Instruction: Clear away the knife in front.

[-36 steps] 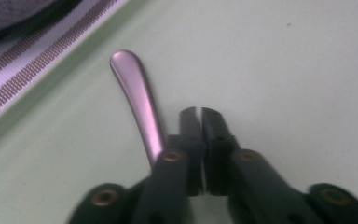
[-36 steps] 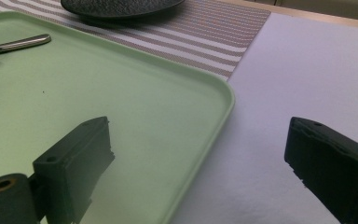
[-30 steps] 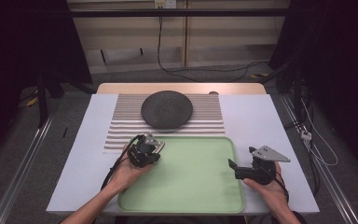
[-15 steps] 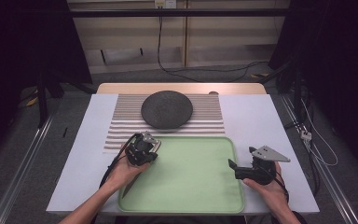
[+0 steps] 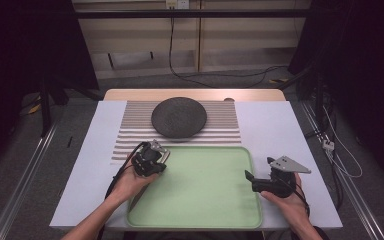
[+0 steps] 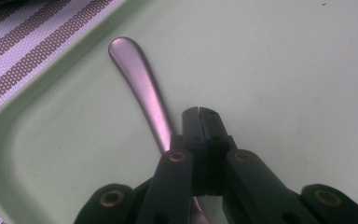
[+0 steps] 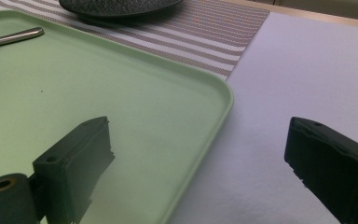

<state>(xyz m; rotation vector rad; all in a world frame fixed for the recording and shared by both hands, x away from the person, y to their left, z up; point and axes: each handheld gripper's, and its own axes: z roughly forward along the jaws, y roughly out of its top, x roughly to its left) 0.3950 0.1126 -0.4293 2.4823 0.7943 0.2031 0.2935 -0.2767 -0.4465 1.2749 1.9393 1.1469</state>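
A metal utensil handle (image 6: 137, 79) lies on the light green tray (image 5: 205, 210) near its far left corner, also seen at the tray's far side as the handle (image 7: 16, 36). My left gripper (image 5: 150, 167) points down at that corner, its jaws (image 6: 199, 112) pressed together at the tips. The handle runs under them; I cannot tell whether it is pinched. My right gripper (image 5: 252, 182) rests at the tray's right edge, open (image 7: 198, 140), one jaw over the tray (image 7: 121, 84) and one over the white cloth, nothing between them.
A dark round plate (image 5: 179, 117) sits on a striped placemat (image 5: 130, 135) beyond the tray. White cloth (image 5: 275, 130) covers the table on both sides. Cables trail from both grippers toward the person.
The left hand has edged slightly to the left at the tray corner. The right hand has stayed put.
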